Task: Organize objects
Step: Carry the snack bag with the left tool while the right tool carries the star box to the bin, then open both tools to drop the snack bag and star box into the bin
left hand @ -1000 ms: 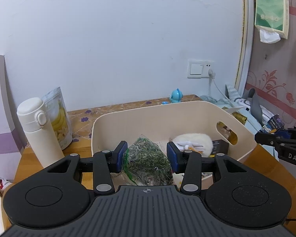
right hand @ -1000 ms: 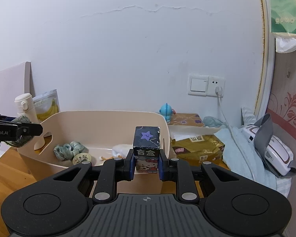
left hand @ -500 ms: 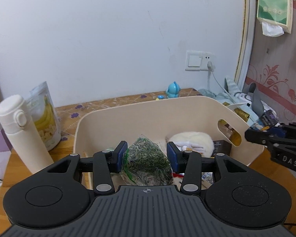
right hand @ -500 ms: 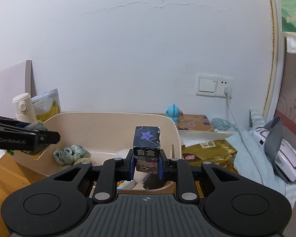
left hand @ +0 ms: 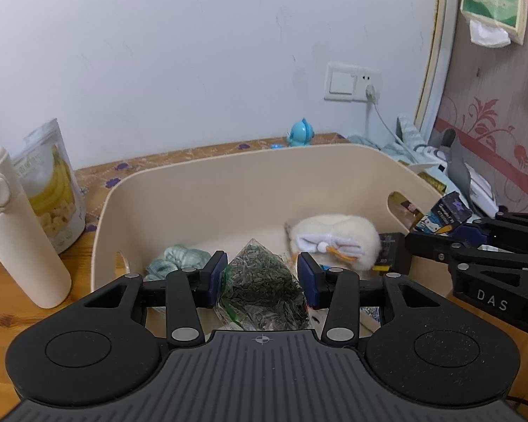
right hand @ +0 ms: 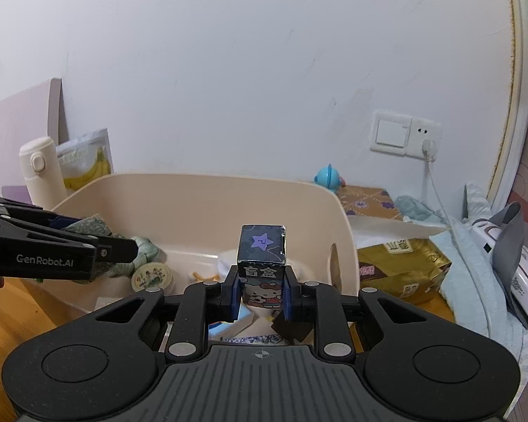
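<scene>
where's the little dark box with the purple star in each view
Left wrist view: the box sits at the right edge, tilted, gripped by the right tongs over the tub's right wall.
Right wrist view: the same box stands upright at centre, clamped between the tongs' blue pads.
Shared landmark: the beige tub, with the blue toy behind it.

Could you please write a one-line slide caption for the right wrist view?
Right tongs grip a dark cartoon blind box above the cream bin, left tongs alongside.
</scene>
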Demonstrator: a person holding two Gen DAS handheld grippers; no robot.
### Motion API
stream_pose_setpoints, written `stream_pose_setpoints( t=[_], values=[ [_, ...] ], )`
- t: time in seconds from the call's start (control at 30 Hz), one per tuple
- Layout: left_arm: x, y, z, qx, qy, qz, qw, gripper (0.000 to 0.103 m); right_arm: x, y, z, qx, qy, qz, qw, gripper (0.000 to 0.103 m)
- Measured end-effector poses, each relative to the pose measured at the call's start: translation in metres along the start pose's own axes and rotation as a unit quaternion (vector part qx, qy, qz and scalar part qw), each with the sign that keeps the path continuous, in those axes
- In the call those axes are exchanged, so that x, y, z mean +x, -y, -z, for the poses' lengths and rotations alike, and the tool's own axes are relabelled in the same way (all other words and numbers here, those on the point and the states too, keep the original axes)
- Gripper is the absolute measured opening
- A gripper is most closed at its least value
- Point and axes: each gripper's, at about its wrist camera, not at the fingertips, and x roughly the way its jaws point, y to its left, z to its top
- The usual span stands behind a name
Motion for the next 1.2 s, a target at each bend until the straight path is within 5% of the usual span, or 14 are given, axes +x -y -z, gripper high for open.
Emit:
stream_pose_setpoints(
  t=[0.63, 0.8, 1.0, 1.2],
  values=[
    [0.025, -0.012, 0.008, -0.038, -0.052, -0.004, 0.9979, 0.048, 0.013, 0.002, 0.001, 0.007, -0.027, 0.003, 1.0, 0.022],
    [0.021, -0.014, 0.006, -0.048, -0.047, -0.005, 0.9977, 0.069, 0.01, 0.002, 0.001, 0.008, -0.025, 0.002, 1.0, 0.04],
    [0.014, -0.008, 0.004, -0.049, -0.043, -0.007, 0.9978, 0.075, 0.001, 0.001, 0.001, 0.008, -0.015, 0.0, 1.0, 0.057],
    [0.002, -0.004, 0.004, -0.051, -0.035, -0.012, 0.998, 0.075, -0.011, 0.008, -0.002, 0.021, -0.006, 0.0, 1.0, 0.063]
  ],
)
